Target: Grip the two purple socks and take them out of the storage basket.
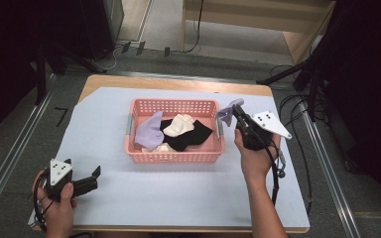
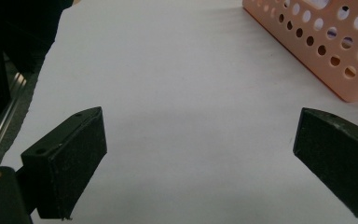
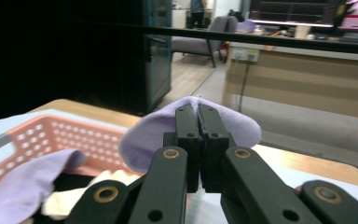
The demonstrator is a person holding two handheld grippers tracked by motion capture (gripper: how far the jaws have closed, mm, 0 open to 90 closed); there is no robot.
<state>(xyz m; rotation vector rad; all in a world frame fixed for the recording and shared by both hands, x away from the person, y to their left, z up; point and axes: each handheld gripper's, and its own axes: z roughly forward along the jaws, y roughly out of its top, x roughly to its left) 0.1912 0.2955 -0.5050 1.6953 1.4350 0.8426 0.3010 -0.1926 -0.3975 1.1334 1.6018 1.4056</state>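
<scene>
- Right gripper (image 1: pixel 236 112) is clamped on a lilac sock (image 1: pixel 226 111), held lifted just beside the right end of the pink basket (image 1: pixel 173 156).
- Left gripper (image 1: pixel 90 176) is held near the table's (image 1: pixel 178 198) front-left corner, jaws spread wide, nothing between.
- Lilac, cream and black socks (image 1: pixel 191 136) are seen inside the basket.

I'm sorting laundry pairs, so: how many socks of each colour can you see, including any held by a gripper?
Purple socks: 2, one in the pink basket at, one held by the right gripper at
Cream socks: 2
Black socks: 1
Total: 5
</scene>
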